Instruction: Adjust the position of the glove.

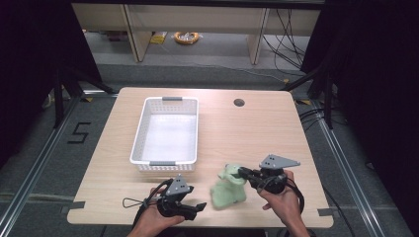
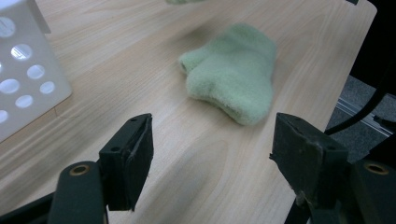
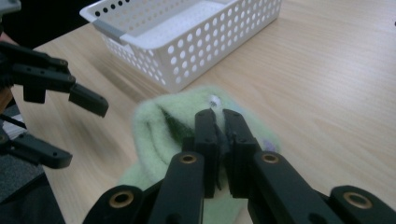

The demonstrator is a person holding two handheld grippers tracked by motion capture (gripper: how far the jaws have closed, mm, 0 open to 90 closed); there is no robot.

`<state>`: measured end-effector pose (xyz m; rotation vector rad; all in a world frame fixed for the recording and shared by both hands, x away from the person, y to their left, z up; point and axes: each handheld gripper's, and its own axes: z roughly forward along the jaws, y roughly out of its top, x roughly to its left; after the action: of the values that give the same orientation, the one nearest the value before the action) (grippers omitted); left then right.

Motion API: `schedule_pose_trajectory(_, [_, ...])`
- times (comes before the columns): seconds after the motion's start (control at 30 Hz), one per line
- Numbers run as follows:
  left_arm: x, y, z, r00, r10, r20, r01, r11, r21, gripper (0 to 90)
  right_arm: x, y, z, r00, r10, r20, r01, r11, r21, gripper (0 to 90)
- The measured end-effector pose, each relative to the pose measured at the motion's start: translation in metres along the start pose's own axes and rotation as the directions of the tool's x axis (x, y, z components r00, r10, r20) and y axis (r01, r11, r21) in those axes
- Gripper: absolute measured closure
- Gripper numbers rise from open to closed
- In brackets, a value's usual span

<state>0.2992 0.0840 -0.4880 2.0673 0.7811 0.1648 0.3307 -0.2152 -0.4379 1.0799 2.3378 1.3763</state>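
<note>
Your right gripper [image 1: 243, 172] is clenched on the edge of a green sock [image 1: 229, 189], which hangs from its jaws with its lower part at the table [image 1: 247, 133], near the front edge. Your left gripper [image 1: 197, 207] sits just left of the sock with its jaws apart and nothing between them. The white basket [image 1: 140, 133] stands behind both, well apart from the sock.

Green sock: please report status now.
Right claw shut on green sock. Left claw open. White basket beyond; nothing between.
</note>
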Motion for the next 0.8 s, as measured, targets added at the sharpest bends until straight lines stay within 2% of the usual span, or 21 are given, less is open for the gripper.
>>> schedule_pose_trajectory(0.03, [-0.001,0.000,0.000,1.0000,-0.003,0.007,0.003,1.0000,0.002,29.1,0.001,-0.003,-0.001,0.9999,-0.015,0.006,0.015,1.000,0.002,85.6])
schedule_pose_trajectory(0.07, [-0.001,0.000,0.000,1.0000,0.002,0.004,-0.002,1.0000,0.006,28.9,0.005,-0.006,-0.003,0.9996,-0.007,0.027,0.006,1.000,0.021,85.6])
schedule_pose_trajectory(0.1, [0.000,0.001,-0.001,0.9998,0.020,0.005,-0.020,0.9997,0.017,28.7,0.004,-0.009,-0.002,0.9991,-0.034,0.025,0.034,0.999,0.012,85.6])
schedule_pose_trajectory(0.13, [-0.002,0.000,0.001,1.0000,-0.006,-0.001,0.006,1.0000,-0.002,28.4,0.006,-0.011,-0.001,0.9997,-0.019,0.015,0.018,1.000,0.021,85.6])
schedule_pose_trajectory(0.2, [-0.003,0.000,0.002,1.0000,-0.003,0.004,0.003,0.9999,-0.010,27.2,0.010,-0.016,0.002,0.9994,0.000,0.034,-0.001,0.999,0.033,85.6])
schedule_pose_trajectory(0.23, [-0.003,0.001,0.000,0.9999,-0.003,0.017,0.003,0.9996,0.029,27.1,0.010,-0.018,0.004,0.9982,-0.028,0.052,0.026,0.999,0.044,85.5])
schedule_pose_trajectory(0.27, [-0.005,0.000,0.002,1.0000,0.001,0.008,-0.001,1.0000,-0.002,27.0,0.015,-0.021,0.006,0.9979,-0.010,0.064,0.006,0.998,0.055,85.5])
schedule_pose_trajectory(0.3, [-0.005,0.000,0.002,1.0000,0.009,0.003,-0.009,1.0000,0.002,26.7,0.017,-0.023,0.010,0.9969,-0.038,0.069,0.033,0.997,0.063,85.5])
schedule_pose_trajectory(0.33, [-0.006,0.000,0.002,0.9998,-0.011,0.013,0.011,0.9999,0.002,26.5,0.021,-0.025,0.012,0.9975,-0.025,0.067,0.020,0.997,0.075,85.4])
schedule_pose_trajectory(0.4, [-0.007,0.000,0.002,1.0000,0.000,0.009,0.000,1.0000,0.000,26.6,0.027,-0.028,0.017,0.9970,-0.043,0.065,0.037,0.995,0.094,85.3])
schedule_pose_trajectory(0.43, [-0.009,0.001,0.003,0.9998,-0.013,0.013,0.013,0.9999,-0.010,26.6,0.030,-0.029,0.020,0.9966,-0.053,0.062,0.047,0.994,0.103,85.1])
schedule_pose_trajectory(0.5, [-0.010,0.001,0.004,0.9996,-0.018,0.020,0.018,0.9998,0.004,26.6,0.036,-0.031,0.024,0.9970,-0.057,0.052,0.051,0.991,0.122,84.9])
schedule_pose_trajectory(0.53, [-0.012,0.002,0.006,0.9988,-0.031,0.038,0.031,0.9995,0.003,26.6,0.037,-0.032,0.025,0.9965,-0.071,0.045,0.065,0.991,0.118,84.9])
schedule_pose_trajectory(0.57, [-0.013,0.002,0.008,0.9989,-0.019,0.042,0.019,0.9998,-0.001,26.7,0.039,-0.032,0.026,0.9970,-0.063,0.046,0.057,0.991,0.120,84.8])
schedule_pose_trajectory(0.6, [-0.017,0.003,0.010,0.9986,-0.031,0.043,0.031,0.9995,-0.001,27.2,0.040,-0.032,0.026,0.9968,-0.063,0.048,0.057,0.991,0.118,84.8])
schedule_pose_trajectory(0.63, [-0.017,0.004,0.012,0.9989,-0.013,0.044,0.013,0.9999,0.005,28.5,0.040,-0.032,0.026,0.9966,-0.070,0.044,0.064,0.991,0.118,84.7])
schedule_pose_trajectory(0.67, [-0.019,0.005,0.016,0.9986,-0.015,0.051,0.016,0.9998,-0.013,29.9,0.040,-0.032,0.026,0.9967,-0.073,0.036,0.068,0.990,0.123,84.7])
schedule_pose_trajectory(0.7, [-0.019,0.006,0.017,0.9994,-0.003,0.036,0.002,0.9999,0.013,30.6,0.041,-0.033,0.025,0.9967,-0.066,0.048,0.060,0.990,0.129,84.6])
schedule_pose_trajectory(0.73, [-0.020,0.008,0.019,0.9990,0.001,0.044,-0.001,1.0000,0.003,31.7,0.041,-0.034,0.026,0.9965,-0.067,0.050,0.061,0.991,0.123,84.6])
schedule_pose_trajectory(0.77, [-0.020,0.010,0.020,0.9989,0.000,0.047,-0.001,0.9999,0.015,34.2,0.040,-0.034,0.026,0.9966,-0.075,0.034,0.070,0.989,0.127,84.5])
schedule_pose_trajectory(0.8, [-0.021,0.011,0.022,0.9992,0.013,0.037,-0.013,0.9999,0.000,35.0,0.041,-0.035,0.025,0.9966,-0.068,0.047,0.061,0.990,0.129,84.5])
